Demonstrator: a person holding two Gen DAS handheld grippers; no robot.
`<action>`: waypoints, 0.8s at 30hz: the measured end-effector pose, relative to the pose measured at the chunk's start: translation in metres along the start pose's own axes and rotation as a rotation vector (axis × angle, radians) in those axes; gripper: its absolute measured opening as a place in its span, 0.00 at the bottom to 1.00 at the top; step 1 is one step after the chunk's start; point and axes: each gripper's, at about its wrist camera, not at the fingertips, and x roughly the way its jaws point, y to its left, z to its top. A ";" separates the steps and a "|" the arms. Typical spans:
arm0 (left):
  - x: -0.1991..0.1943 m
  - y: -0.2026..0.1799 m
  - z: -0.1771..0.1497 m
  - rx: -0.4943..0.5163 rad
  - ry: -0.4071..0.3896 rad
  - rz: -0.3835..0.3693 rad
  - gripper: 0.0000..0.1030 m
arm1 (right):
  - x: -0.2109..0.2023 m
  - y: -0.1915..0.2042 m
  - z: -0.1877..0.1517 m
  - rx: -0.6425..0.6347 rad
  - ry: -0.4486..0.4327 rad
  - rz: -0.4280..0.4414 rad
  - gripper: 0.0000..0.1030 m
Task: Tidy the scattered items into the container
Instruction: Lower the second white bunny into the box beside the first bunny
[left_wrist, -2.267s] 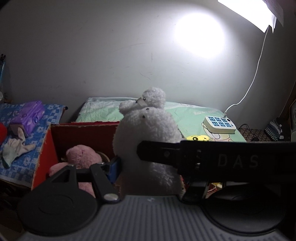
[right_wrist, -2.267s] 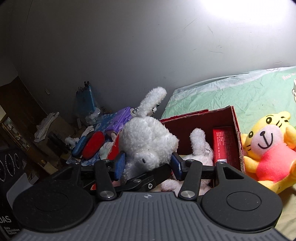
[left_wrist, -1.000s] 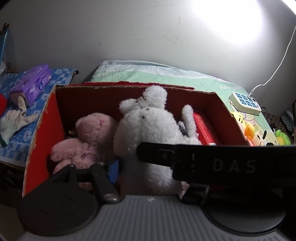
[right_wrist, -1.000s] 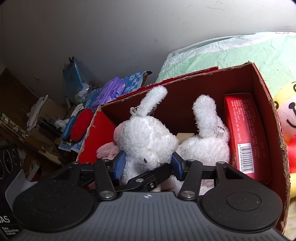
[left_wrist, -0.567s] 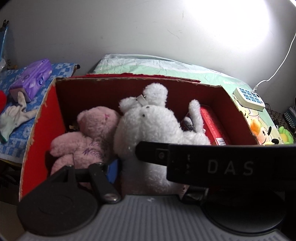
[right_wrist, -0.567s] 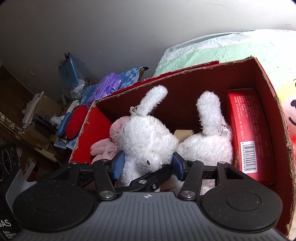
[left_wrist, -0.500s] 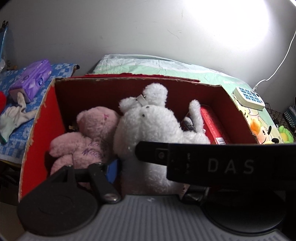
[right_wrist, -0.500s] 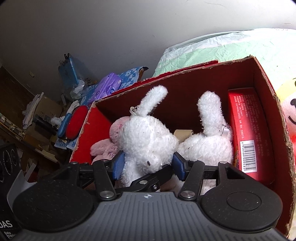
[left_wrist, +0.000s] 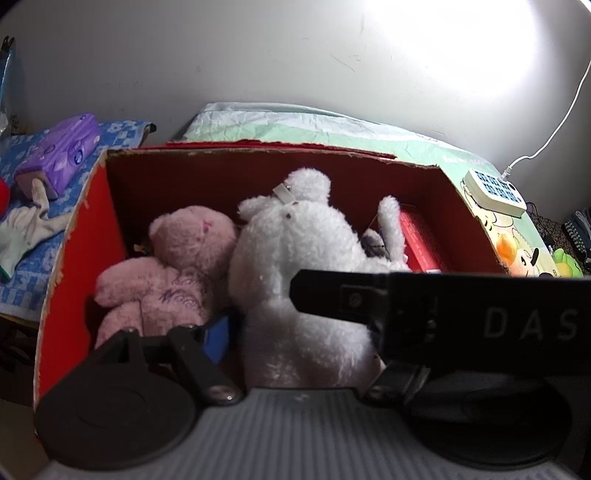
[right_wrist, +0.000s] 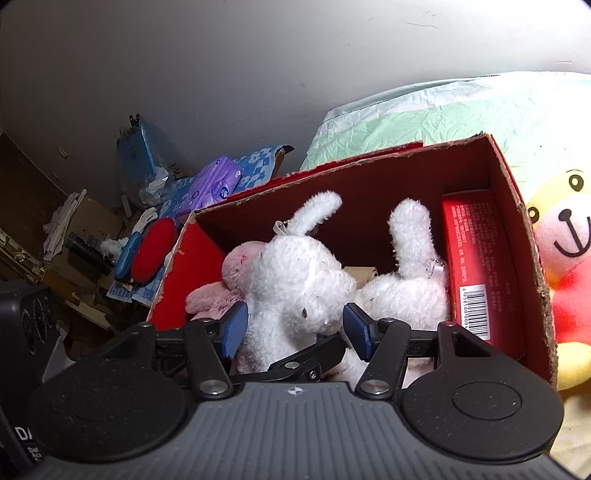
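Observation:
A white plush rabbit (left_wrist: 295, 258) stands upright in the open red cardboard box (left_wrist: 85, 221), beside a pink teddy (left_wrist: 184, 258). My right gripper (right_wrist: 295, 328) is shut on the white rabbit (right_wrist: 295, 280), a blue pad against each side of its head. My left gripper (left_wrist: 299, 343) straddles the rabbit's body. Its left blue pad (left_wrist: 218, 338) sits just off the fur, and its other finger is hidden behind the right gripper's black housing marked DAS (left_wrist: 480, 321). A second white plush (right_wrist: 410, 284) and a red packet (right_wrist: 472, 258) lie in the box (right_wrist: 506, 206).
A yellow tiger plush (right_wrist: 565, 251) lies on the green sheet (right_wrist: 443, 114) right of the box. A white power strip (left_wrist: 493, 192) is behind it. A purple tissue pack (left_wrist: 62, 155) sits on blue cloth to the left, with floor clutter (right_wrist: 92, 258) below.
Both grippers have carried the white rabbit from above the box rim down inside, next to the pink teddy. In the last half second the left gripper's visible pad has eased slightly outward.

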 end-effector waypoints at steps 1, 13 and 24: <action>0.000 0.000 0.000 -0.003 0.002 0.000 0.74 | -0.003 0.001 0.000 -0.002 -0.009 -0.004 0.59; -0.014 -0.009 -0.002 0.018 0.008 0.012 0.87 | -0.018 -0.001 -0.002 0.046 -0.070 -0.017 0.58; -0.030 -0.016 -0.002 0.048 0.005 0.072 0.91 | -0.031 0.004 -0.006 0.045 -0.094 -0.038 0.57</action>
